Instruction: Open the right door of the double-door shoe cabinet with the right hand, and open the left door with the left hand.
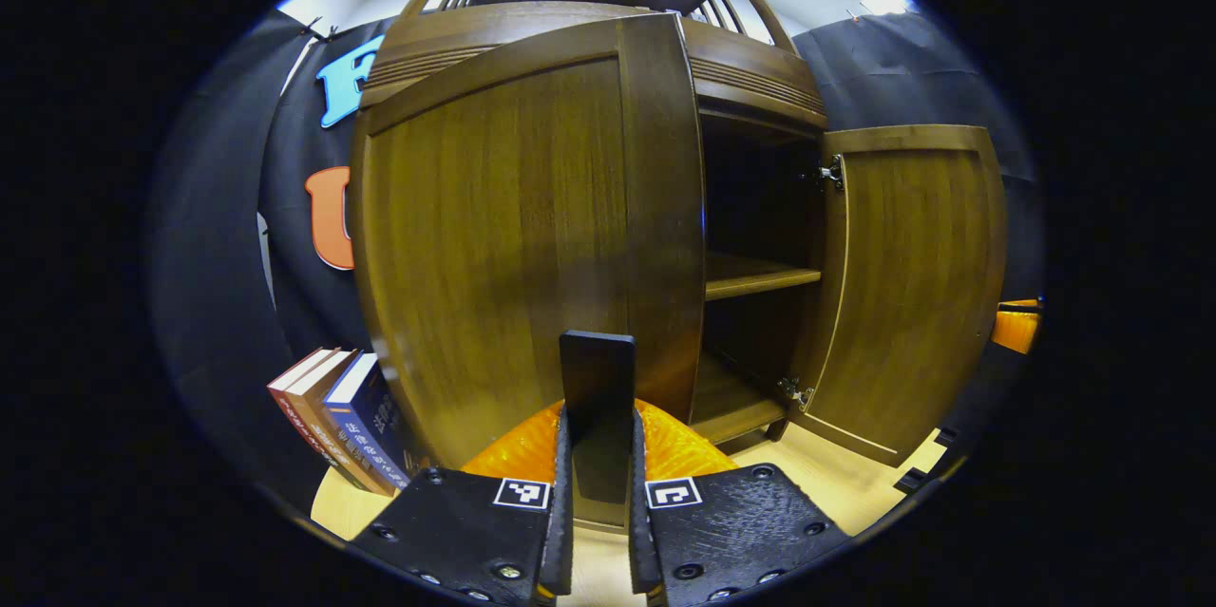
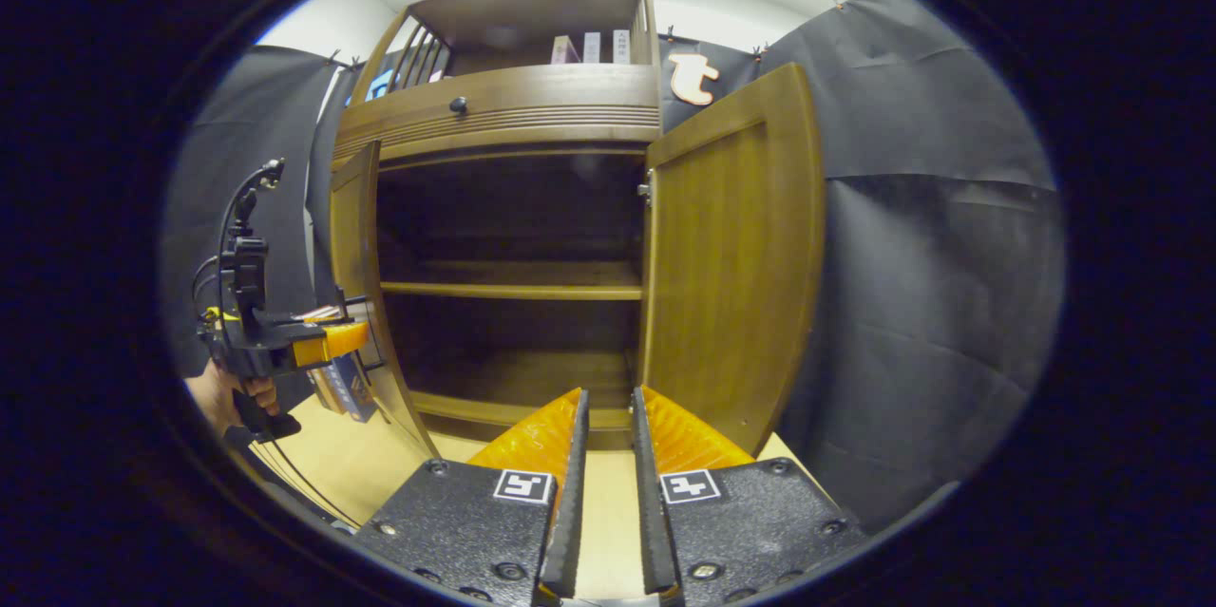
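The brown wooden shoe cabinet (image 2: pixel 513 104) stands with both doors swung out. In the left gripper view, the left door (image 1: pixel 494 237) stands close in front of me, and my left gripper (image 1: pixel 598 417) is shut on its dark upright handle (image 1: pixel 597 365). The right door (image 1: pixel 912 284) stands wide open at the right. In the right gripper view, the left door (image 2: pixel 353 246) shows nearly edge-on and the right door (image 2: pixel 727 256) hangs open. My right gripper (image 2: pixel 608 398) is low before the cabinet's opening, its jaws a narrow gap apart with nothing between them.
Bare shelves (image 2: pixel 513 289) show inside the cabinet. Several books (image 1: pixel 337 426) lean on the floor left of it, and more books (image 2: pixel 589 47) stand on top. A hand (image 2: pixel 223 403) holds the left gripper (image 2: pixel 328 341) by the left door. Black cloth hangs on both sides.
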The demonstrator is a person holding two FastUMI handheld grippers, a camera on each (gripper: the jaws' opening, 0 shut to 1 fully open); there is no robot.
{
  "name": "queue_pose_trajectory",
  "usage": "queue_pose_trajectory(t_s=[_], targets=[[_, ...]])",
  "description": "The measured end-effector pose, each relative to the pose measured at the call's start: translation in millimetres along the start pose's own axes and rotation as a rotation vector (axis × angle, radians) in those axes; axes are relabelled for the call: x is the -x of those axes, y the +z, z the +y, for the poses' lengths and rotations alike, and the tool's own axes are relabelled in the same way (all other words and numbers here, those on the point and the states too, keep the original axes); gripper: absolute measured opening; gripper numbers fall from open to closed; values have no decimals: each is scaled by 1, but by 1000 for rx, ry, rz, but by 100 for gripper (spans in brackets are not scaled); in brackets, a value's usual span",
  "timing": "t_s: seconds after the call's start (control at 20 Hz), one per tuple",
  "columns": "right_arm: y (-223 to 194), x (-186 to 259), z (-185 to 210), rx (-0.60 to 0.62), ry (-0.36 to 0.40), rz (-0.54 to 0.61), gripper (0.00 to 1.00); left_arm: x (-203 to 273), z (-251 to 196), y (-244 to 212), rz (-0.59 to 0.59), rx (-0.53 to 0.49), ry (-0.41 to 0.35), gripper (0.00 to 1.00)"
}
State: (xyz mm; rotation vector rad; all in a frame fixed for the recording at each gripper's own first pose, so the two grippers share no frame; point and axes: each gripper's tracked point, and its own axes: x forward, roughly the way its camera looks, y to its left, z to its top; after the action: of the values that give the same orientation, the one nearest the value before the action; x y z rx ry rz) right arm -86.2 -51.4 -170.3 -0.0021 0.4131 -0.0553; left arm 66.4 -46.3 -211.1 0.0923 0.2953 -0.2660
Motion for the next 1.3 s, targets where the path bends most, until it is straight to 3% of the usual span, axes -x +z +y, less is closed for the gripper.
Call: queue_pose_trajectory(t_s=[0.65,1.1,1.3], targets=[[9,-18,53,59,137,2,29,58,40,-11,9,25,130,22],[14,-24,63,49,146,-15,56,98,90,-22,36,40,273,22],[16,-26,65,50,141,-17,56,119,115,-35,66,66,321,21]])
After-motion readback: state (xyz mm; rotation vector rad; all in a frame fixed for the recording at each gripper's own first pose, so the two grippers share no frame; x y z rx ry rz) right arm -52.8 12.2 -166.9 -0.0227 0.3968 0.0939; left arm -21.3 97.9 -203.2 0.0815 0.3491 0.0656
